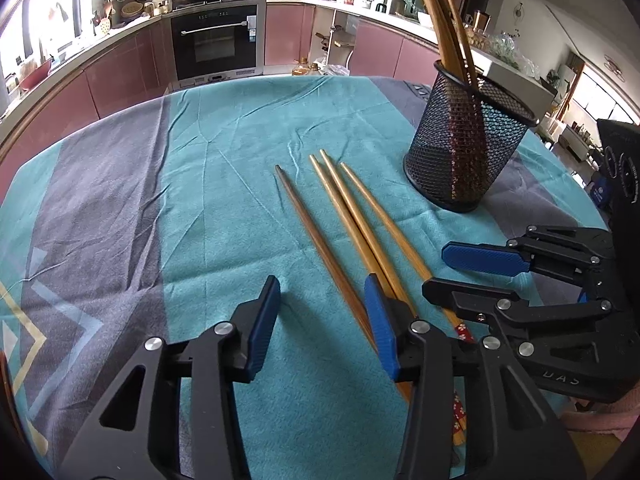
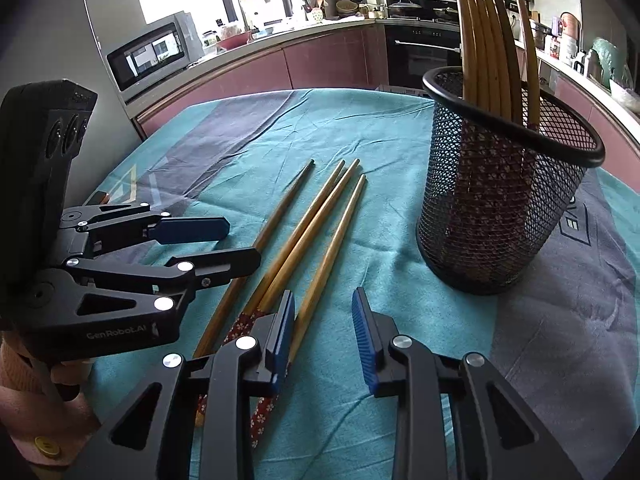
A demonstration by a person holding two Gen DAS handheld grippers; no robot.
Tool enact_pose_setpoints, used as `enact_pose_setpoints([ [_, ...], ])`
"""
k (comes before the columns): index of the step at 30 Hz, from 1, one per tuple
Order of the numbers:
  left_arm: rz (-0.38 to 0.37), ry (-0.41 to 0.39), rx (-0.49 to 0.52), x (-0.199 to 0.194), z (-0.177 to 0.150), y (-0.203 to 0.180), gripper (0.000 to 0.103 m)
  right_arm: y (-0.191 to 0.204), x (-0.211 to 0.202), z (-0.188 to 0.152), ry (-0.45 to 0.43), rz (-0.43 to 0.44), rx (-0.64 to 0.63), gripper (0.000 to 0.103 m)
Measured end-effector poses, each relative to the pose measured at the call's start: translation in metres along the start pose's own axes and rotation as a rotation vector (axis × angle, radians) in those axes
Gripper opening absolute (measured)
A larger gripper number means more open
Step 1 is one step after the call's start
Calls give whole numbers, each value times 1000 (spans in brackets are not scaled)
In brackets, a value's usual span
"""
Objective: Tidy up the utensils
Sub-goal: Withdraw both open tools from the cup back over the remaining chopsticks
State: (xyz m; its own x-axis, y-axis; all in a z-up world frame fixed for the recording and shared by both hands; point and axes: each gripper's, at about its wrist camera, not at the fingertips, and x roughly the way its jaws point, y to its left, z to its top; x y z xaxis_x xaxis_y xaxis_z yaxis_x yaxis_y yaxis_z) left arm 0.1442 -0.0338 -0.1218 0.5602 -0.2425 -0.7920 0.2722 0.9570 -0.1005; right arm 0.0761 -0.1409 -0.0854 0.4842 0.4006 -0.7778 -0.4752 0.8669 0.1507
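Note:
Several wooden chopsticks [image 1: 352,216] lie side by side on the teal cloth; they also show in the right wrist view [image 2: 304,232]. A black mesh holder [image 1: 468,148] stands upright to their right with several chopsticks in it, seen too in the right wrist view [image 2: 504,200]. My left gripper [image 1: 322,292] is open and empty, low over the near ends of the leftmost chopsticks. My right gripper [image 2: 322,308] is open and empty, over the rightmost chopstick's near end. Each gripper shows in the other's view, the right [image 1: 456,268] and the left [image 2: 236,240].
The table carries a teal and grey cloth [image 1: 200,184]. Kitchen counters, an oven [image 1: 218,40] and a microwave [image 2: 152,52] stand beyond the far edge. Bare cloth lies left of the chopsticks and right of the holder.

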Motion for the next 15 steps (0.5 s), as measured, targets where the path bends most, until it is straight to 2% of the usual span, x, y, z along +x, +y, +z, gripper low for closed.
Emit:
enact_pose_setpoints([
  [9,14,9,13,9,7,-3,35,0,5,6,-3,-22,-12,26],
  [15,25,17,17,14,14,-3,23,0,13,14,-5,-40,-16,21],
])
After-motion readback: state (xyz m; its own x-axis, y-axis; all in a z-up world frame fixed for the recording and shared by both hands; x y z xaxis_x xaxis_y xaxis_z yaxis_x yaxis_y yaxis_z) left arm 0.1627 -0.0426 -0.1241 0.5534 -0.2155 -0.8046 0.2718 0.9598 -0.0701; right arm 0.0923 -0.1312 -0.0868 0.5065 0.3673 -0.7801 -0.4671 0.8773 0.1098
